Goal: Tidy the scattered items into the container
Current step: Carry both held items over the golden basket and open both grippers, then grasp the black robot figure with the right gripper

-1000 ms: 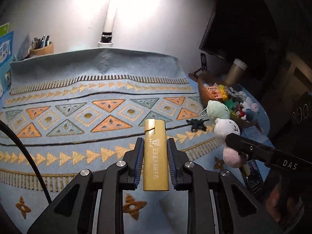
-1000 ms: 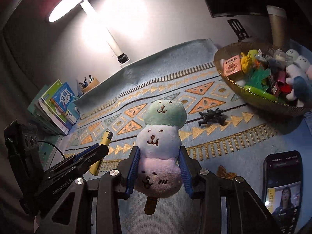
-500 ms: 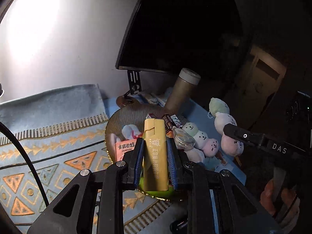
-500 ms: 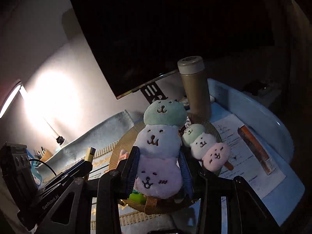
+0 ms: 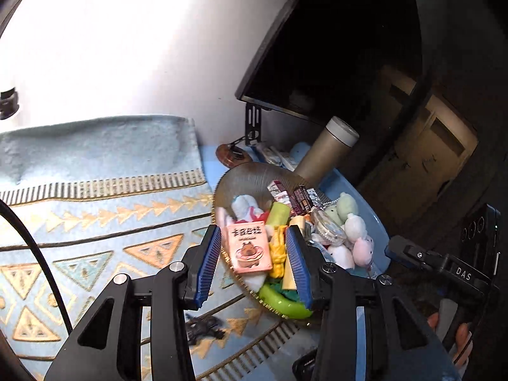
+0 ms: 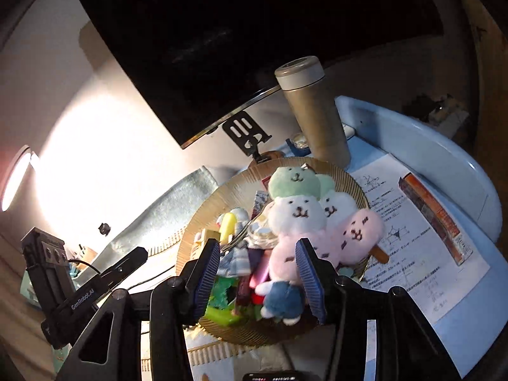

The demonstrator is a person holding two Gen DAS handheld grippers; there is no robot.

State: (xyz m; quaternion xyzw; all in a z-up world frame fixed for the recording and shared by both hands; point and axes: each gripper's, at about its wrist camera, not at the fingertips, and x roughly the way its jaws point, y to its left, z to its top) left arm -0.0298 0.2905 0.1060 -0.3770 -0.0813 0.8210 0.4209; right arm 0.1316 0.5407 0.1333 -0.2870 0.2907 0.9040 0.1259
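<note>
My left gripper hangs over the round woven basket, its jaws opening. The yellow lighter has slipped free and leans along the inside of the right pad, down among the basket's items. My right gripper is also above the basket with jaws opening. The plush of stacked green, white and pink bears lies in the basket beside a second, similar plush; its pink end rests by the right pad, and the left pad stands clear of it.
A black toy figure lies on the patterned blue mat in front of the basket. A tan flask and a dark monitor stand behind. Papers lie right of the basket, and a phone lies near its front.
Both grippers swung from the mat to above the basket, then spread their jaws. The lighter and the plush dropped out of the grips into the basket.
</note>
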